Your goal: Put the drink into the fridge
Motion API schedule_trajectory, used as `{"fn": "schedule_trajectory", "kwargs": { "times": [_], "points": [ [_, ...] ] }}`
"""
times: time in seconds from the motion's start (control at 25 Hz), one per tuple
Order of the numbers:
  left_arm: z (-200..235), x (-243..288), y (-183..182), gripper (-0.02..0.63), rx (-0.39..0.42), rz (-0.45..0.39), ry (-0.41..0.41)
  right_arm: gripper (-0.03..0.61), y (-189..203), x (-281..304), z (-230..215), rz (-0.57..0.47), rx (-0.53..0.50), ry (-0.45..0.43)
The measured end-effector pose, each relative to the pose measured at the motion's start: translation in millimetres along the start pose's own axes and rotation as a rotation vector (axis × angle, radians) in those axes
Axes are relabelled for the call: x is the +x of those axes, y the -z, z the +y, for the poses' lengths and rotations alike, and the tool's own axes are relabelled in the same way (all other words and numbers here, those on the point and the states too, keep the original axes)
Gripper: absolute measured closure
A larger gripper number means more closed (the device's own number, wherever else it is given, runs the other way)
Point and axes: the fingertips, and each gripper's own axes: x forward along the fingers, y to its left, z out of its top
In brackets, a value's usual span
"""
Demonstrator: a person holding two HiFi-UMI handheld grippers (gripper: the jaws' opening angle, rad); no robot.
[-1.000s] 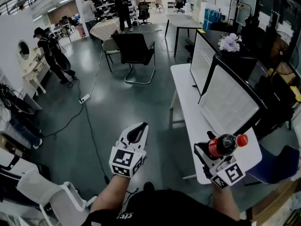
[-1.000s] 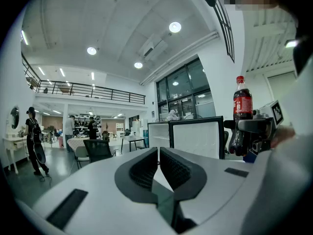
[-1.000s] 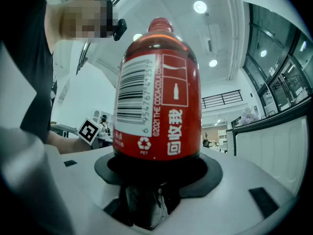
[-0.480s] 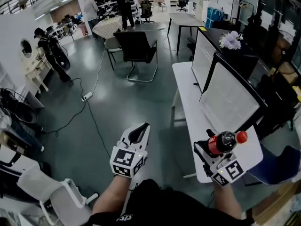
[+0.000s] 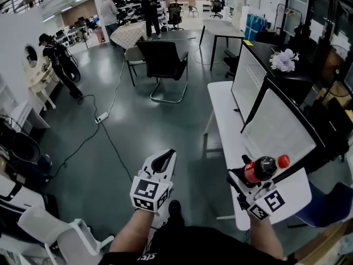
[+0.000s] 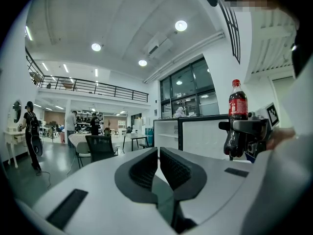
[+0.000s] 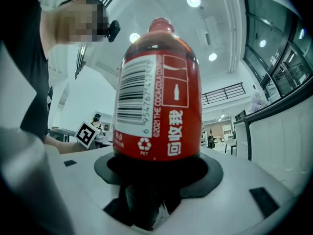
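In the head view, the cola bottle [image 5: 263, 169] is held lying sideways, cap to the right, pinched by the right hand-held gripper [image 5: 249, 176], as it was a second ago. The left hand-held gripper [image 5: 165, 157] is kept low over the grey floor [image 5: 138, 126], as before. The long white surface [image 5: 220, 106] and the black office chair [image 5: 162, 62] are now seen slightly further right and lower. Two dark-framed white panels [image 5: 276, 127] stand on the surface, and people are seen far off.

In the left gripper view, the left hand-held gripper [image 6: 159, 153] is pressed together, with nothing between its jaws.

In the right gripper view, the bottle's [image 7: 159, 97] dark lower body is clamped by the right hand-held gripper [image 7: 146, 187].
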Motion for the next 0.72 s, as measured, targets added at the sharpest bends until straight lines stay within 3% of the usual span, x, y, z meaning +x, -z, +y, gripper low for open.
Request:
{"fn": "schedule_trajectory", "kwargs": {
  "times": [0.32, 0.72],
  "points": [
    [98, 61, -8, 0.584, 0.017, -0.02, 0.018, 0.296, -6, 105, -31, -0.033, 0.012, 0.019],
    [186, 100, -7, 0.584, 0.008, -0.03, 0.034, 0.296, 0, 198, -56, -0.028, 0.028, 0.045]
  ]
}}
